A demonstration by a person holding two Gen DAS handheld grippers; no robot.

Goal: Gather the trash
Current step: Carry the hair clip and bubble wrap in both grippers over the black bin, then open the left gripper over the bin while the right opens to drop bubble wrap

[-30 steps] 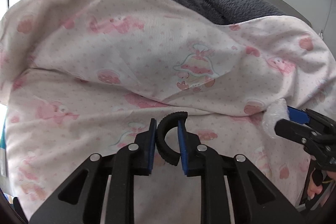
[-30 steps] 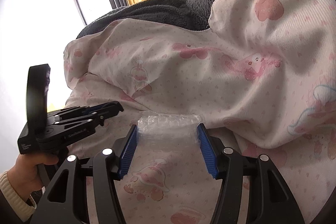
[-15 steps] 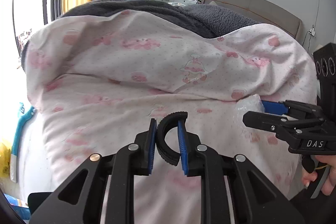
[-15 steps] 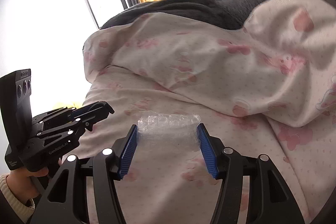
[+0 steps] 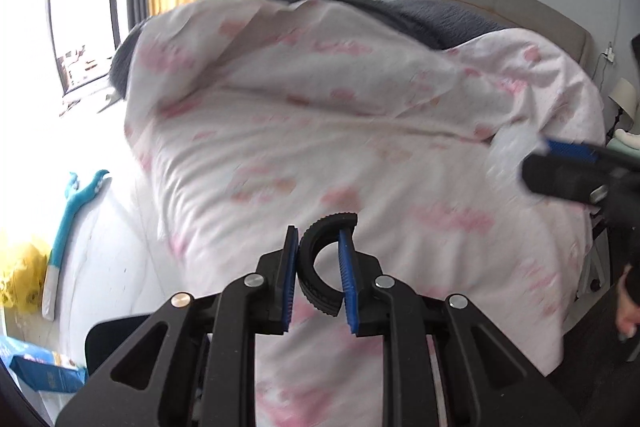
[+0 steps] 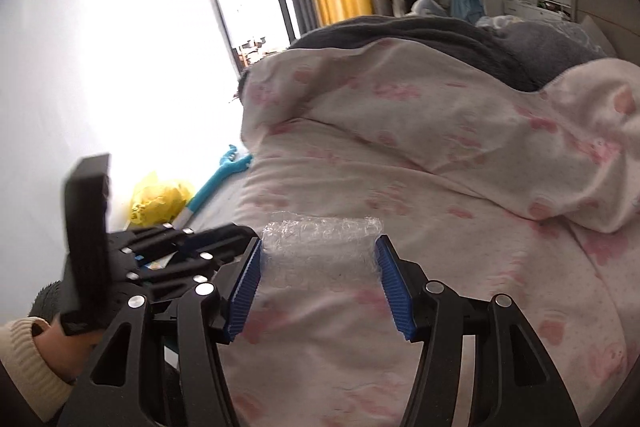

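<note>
My left gripper is pinching a black ribbed plastic half-ring at frame bottom; my right gripper is squeezing a clear bubble-wrap piece, which I think may slip out.

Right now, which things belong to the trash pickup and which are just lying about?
Job:
- curved black ribbed rubber piece, in left gripper
- clear bubble wrap wad, in right gripper

Lying about:
- pink-print white duvet
- grey fleece blanket
- blue back-scratcher

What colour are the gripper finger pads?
Blue, ribbed pads; clearest in the right wrist view.
</note>
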